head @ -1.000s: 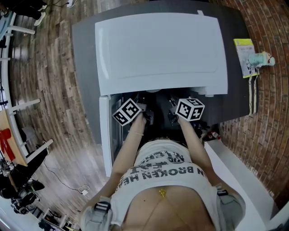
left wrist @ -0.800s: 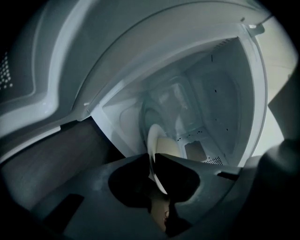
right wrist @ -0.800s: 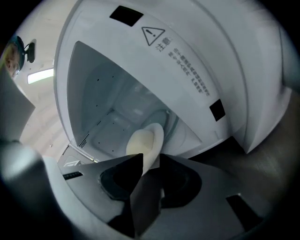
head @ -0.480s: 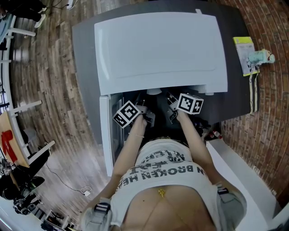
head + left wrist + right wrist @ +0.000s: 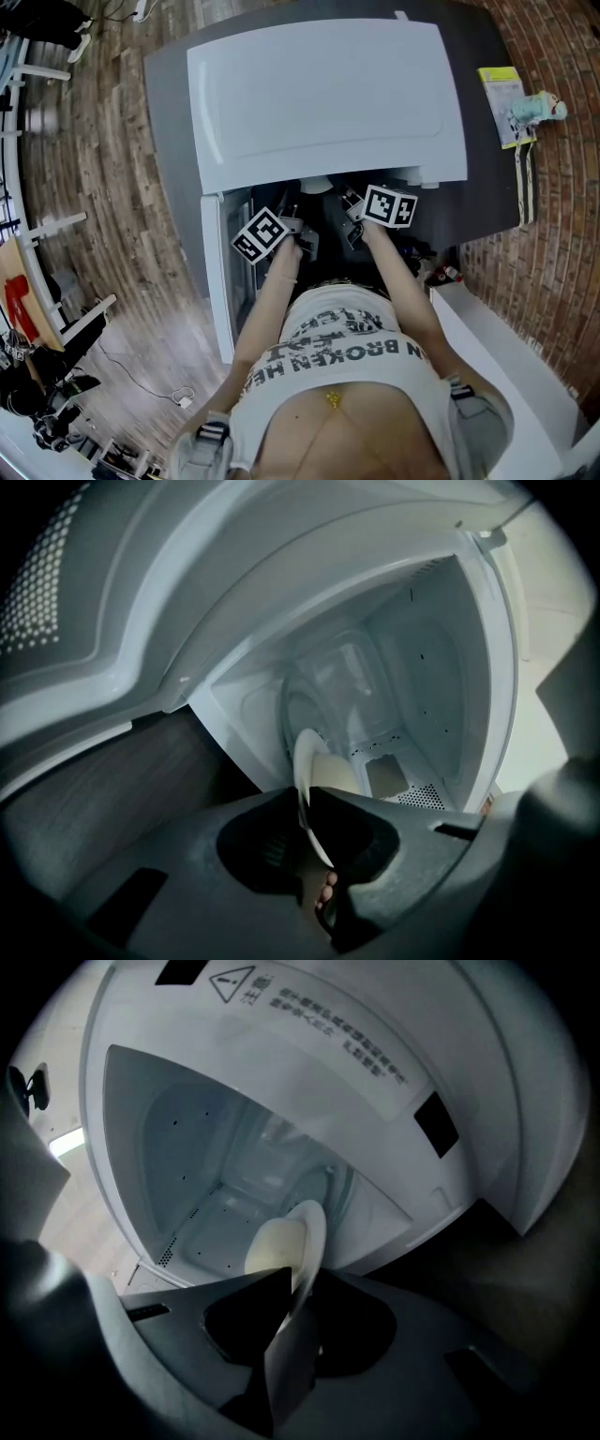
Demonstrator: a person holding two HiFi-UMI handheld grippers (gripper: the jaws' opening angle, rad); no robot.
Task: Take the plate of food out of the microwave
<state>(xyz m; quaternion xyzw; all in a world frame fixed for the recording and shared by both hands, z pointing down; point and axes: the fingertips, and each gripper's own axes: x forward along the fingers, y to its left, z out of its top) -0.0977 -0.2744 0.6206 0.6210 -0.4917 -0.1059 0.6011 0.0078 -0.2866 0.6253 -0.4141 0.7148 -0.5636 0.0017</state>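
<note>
Plate (image 5: 302,761) is held at the mouth of the microwave (image 5: 328,94); from above, only a sliver of it is seen past the microwave's front edge. Its rim is pinched by the left claw (image 5: 306,808) on the side nearer the microwave's open door (image 5: 217,272), and by the right claw (image 5: 295,1293) on the side away from that door. Both claws are closed on the rim, with the pads pressed to it. The two-sided grip is judged to be used so that the plate is kept level and the food (image 5: 336,772), a pale mound, is not tipped off. No long axis is presented, the plate being round. Its face is judged to be turned upward, and the line between the two grips runs across the microwave's opening. Withdrawal from the microwave is judged not yet complete.
</note>
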